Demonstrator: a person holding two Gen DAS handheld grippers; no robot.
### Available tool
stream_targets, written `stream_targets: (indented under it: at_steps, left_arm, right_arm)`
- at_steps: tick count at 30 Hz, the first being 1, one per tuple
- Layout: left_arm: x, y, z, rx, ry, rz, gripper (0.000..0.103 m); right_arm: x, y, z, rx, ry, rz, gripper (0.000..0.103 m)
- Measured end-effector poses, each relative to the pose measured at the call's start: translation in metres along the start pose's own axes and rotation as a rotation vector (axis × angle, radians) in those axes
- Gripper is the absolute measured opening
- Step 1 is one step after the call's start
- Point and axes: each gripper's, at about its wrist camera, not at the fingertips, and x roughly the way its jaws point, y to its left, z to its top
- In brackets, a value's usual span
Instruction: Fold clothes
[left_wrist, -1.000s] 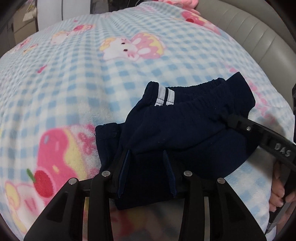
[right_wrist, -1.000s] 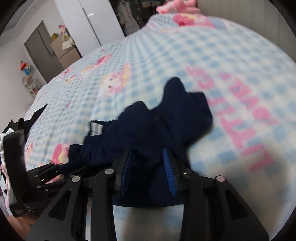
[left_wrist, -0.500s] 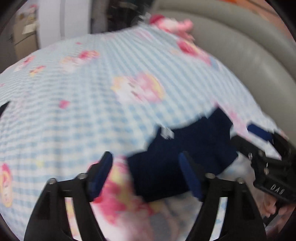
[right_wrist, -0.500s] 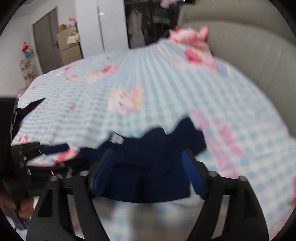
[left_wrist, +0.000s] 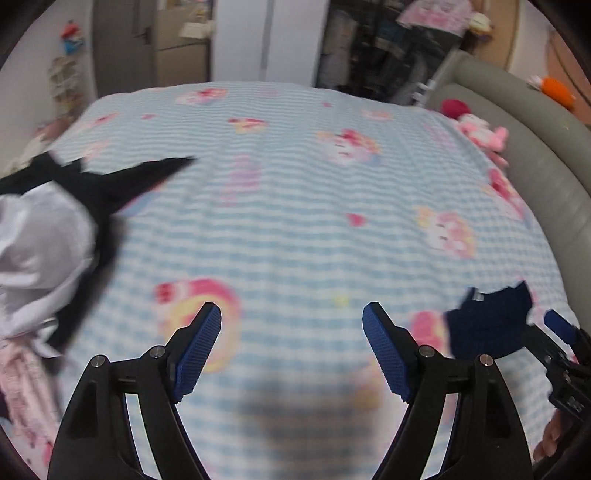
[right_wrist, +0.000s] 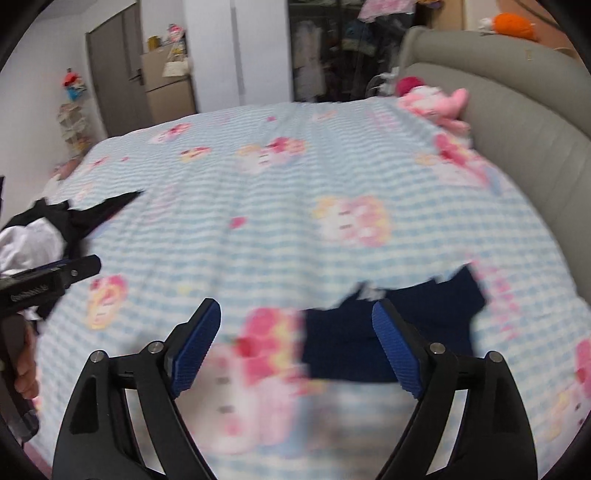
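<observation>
One dark blue garment (right_wrist: 391, 332) lies folded small on the checked bed (right_wrist: 295, 229), at five o'clock. One heap of clothes (left_wrist: 48, 236) waits at nine o'clock, not yet folded. The left gripper (left_wrist: 291, 347) and right gripper (right_wrist: 295, 343) are both opening wide, with nothing held.
</observation>
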Motion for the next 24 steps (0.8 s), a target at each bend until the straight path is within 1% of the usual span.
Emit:
stream_targets:
  at_steps: [2, 3, 6, 8, 9, 12, 13, 15, 16, 18, 21, 22, 24]
  left_arm:
    - [-0.015, 0.030, -0.005, -0.021, -0.013, 0.005, 0.083]
    - [-0.023, 0.043, -0.007, -0.031, -0.019, 0.000, 0.083]
    - [-0.053, 0.077, -0.018, -0.066, -0.049, -0.036, 0.087]
    - [-0.073, 0.092, -0.028, -0.082, -0.075, -0.040, 0.089]
    - [-0.084, 0.100, -0.035, -0.082, -0.086, -0.031, 0.091]
    - [-0.117, 0.118, -0.061, -0.063, -0.126, 0.013, 0.092]
    - [-0.131, 0.123, -0.073, -0.053, -0.163, 0.018, 0.092]
    - [-0.163, 0.129, -0.100, -0.027, -0.282, 0.046, 0.093]
    - [-0.174, 0.129, -0.111, -0.008, -0.321, 0.062, 0.093]
    - [-0.191, 0.130, -0.132, 0.029, -0.361, 0.088, 0.094]
    - [-0.209, 0.132, -0.164, 0.006, -0.355, 0.062, 0.094]
    - [-0.213, 0.133, -0.177, -0.019, -0.344, 0.040, 0.094]
    - [-0.218, 0.131, -0.198, -0.041, -0.329, 0.019, 0.094]
  right_arm:
    - [-0.005, 0.030, -0.005, -0.006, 0.004, 0.033, 0.103]
    - [-0.008, 0.046, -0.007, -0.011, 0.005, 0.042, 0.102]
    - [-0.020, 0.085, -0.018, -0.019, 0.000, 0.019, 0.102]
    - [-0.032, 0.102, -0.024, -0.017, -0.013, 0.030, 0.102]
    - [-0.040, 0.109, -0.028, -0.011, -0.024, 0.042, 0.102]
    - [-0.066, 0.128, -0.046, 0.028, -0.046, 0.070, 0.103]
    - [-0.072, 0.131, -0.056, 0.043, -0.037, 0.071, 0.102]
    - [-0.083, 0.135, -0.076, 0.073, -0.016, 0.070, 0.103]
    - [-0.088, 0.138, -0.090, 0.089, 0.003, 0.061, 0.103]
    - [-0.096, 0.142, -0.117, 0.109, 0.036, 0.045, 0.103]
    - [-0.111, 0.151, -0.152, 0.097, 0.032, 0.004, 0.103]
    - [-0.119, 0.152, -0.162, 0.098, 0.025, -0.008, 0.103]
    - [-0.132, 0.152, -0.175, 0.090, 0.016, -0.004, 0.103]
